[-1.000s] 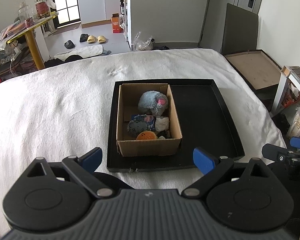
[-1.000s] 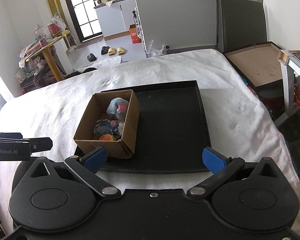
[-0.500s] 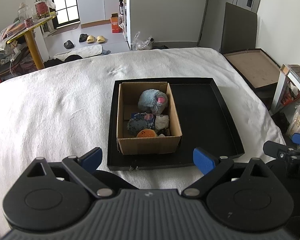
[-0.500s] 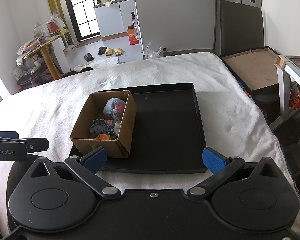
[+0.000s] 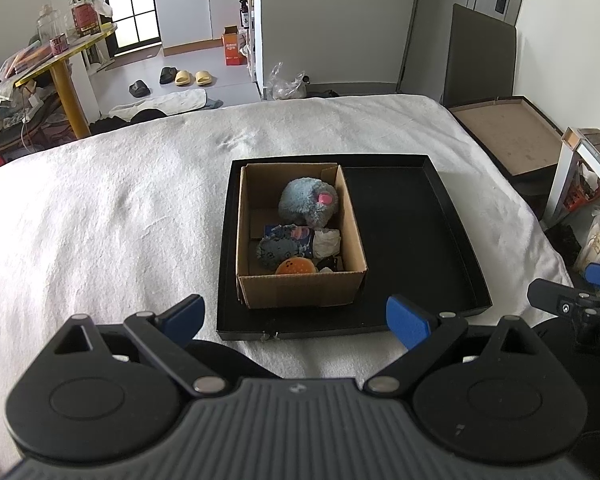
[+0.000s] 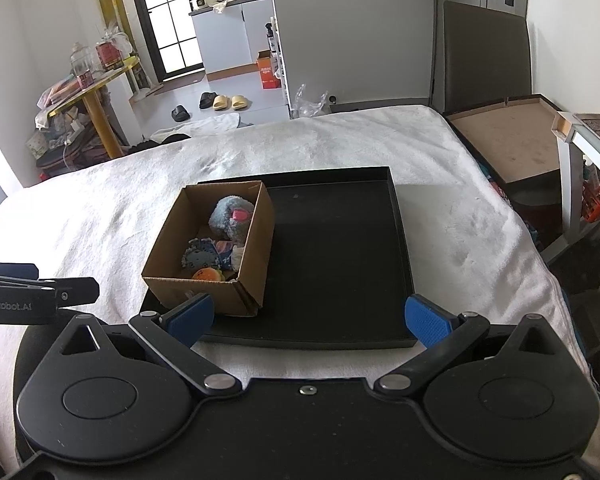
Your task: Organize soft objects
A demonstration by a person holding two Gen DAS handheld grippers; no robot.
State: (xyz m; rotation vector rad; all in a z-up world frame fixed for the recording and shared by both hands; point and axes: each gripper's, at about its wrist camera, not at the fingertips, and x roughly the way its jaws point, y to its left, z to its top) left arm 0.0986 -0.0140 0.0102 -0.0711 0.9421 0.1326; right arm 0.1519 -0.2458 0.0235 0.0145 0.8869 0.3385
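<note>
- Left wrist view puts your left gripper (image 5: 294,322) low over the white bedspread (image 5: 100,220), its blue-padded fingers (image 5: 406,320) spread wide with nothing between them.
- Just ahead of it you have a black tray (image 5: 452,248) lying flat on the bedspread, and a cardboard box (image 5: 300,290) stands in the tray's left half, touching its left wall.
- Inside the box your soft objects are packed: a grey-blue plush toy (image 5: 306,202) with a pink patch sits toward the far end, against the right wall.
- Nearer to you lies a dark blue fuzzy toy (image 5: 278,246), with a white crumpled piece (image 5: 327,240) just beside it on the right.
- An orange round toy (image 5: 295,267) rests against the box's near wall.
- The right half of the tray is bare black floor.
- Your right gripper (image 6: 308,316) hangs over the tray's near edge in its own view, fingers (image 6: 426,320) held wide apart and gripping nothing; its left pad overlaps the box's near corner in the picture, and you cannot tell whether they touch.
- From the left wrist view you see part of the right tool at the right edge, beyond the tray's near right corner.
- A brown board (image 5: 512,136) in a dark frame lies off the bed's right side.
- Slippers (image 6: 224,101) sit on the floor beyond the bed.
</note>
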